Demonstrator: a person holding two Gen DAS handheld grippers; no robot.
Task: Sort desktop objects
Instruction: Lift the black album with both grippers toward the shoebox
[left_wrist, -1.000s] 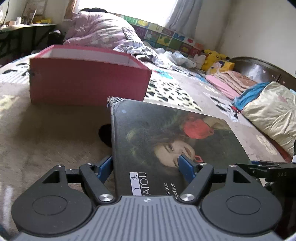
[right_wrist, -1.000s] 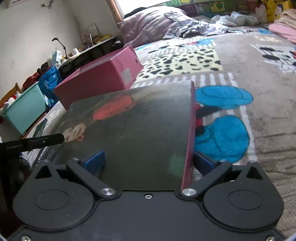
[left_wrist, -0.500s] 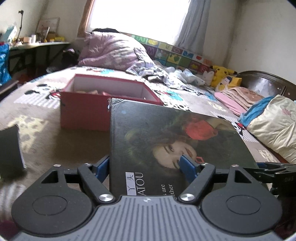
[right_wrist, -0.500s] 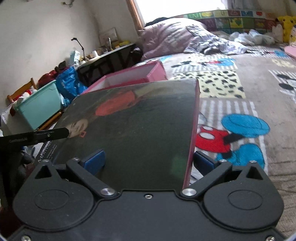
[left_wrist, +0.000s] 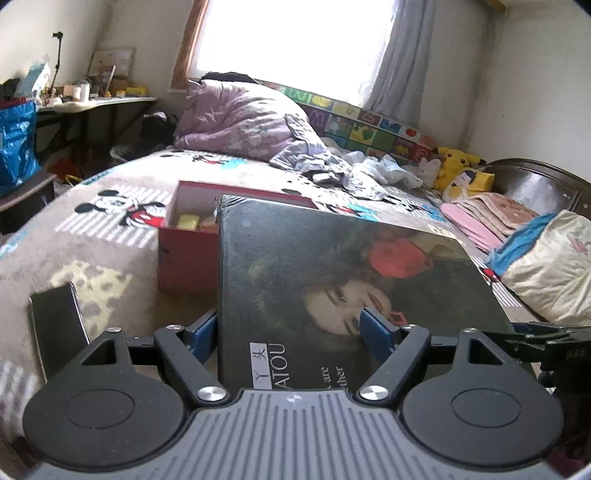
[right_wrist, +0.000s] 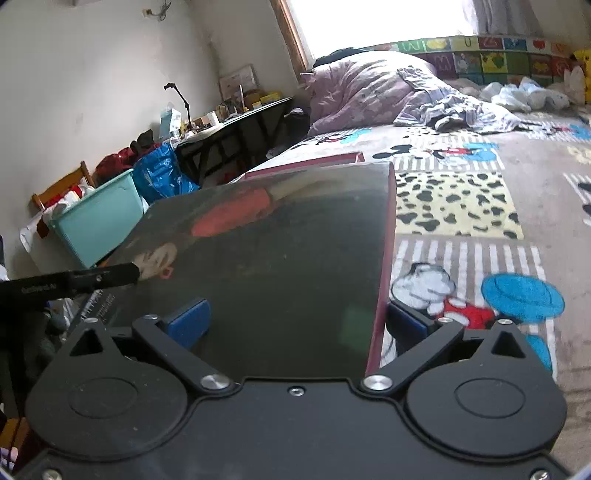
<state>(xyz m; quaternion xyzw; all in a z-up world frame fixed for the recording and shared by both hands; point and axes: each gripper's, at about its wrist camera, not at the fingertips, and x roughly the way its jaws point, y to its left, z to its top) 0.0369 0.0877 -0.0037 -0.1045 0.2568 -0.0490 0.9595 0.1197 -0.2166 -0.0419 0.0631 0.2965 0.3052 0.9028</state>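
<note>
A large dark book (left_wrist: 332, 280) with a portrait cover is held up in the air over the bed by both grippers. My left gripper (left_wrist: 291, 328) is shut on its near end by the title, and one blue pad (left_wrist: 376, 328) lies on the cover. At the cover's right edge in that view, the tip of the other gripper shows. My right gripper (right_wrist: 295, 325) is shut on the same book (right_wrist: 277, 258) beside its red edge. Beyond the book stands an open red box (left_wrist: 184, 258) holding small yellow items (left_wrist: 188, 221); only its rim (right_wrist: 306, 166) shows past the book.
A flat black object (left_wrist: 59, 317) lies on the cartoon blanket (left_wrist: 110, 221) at the left. A purple duvet (left_wrist: 240, 122), plush toys (left_wrist: 458, 166) and pillows (left_wrist: 546, 266) crowd the far side. A teal bin (right_wrist: 99, 218), a blue bag (right_wrist: 159, 177) and a desk (right_wrist: 236, 125) stand beside the bed.
Both grippers have risen with the book. The red box, seen side-on before, now sits lower and shows its inside. The black object has come into the left view.
</note>
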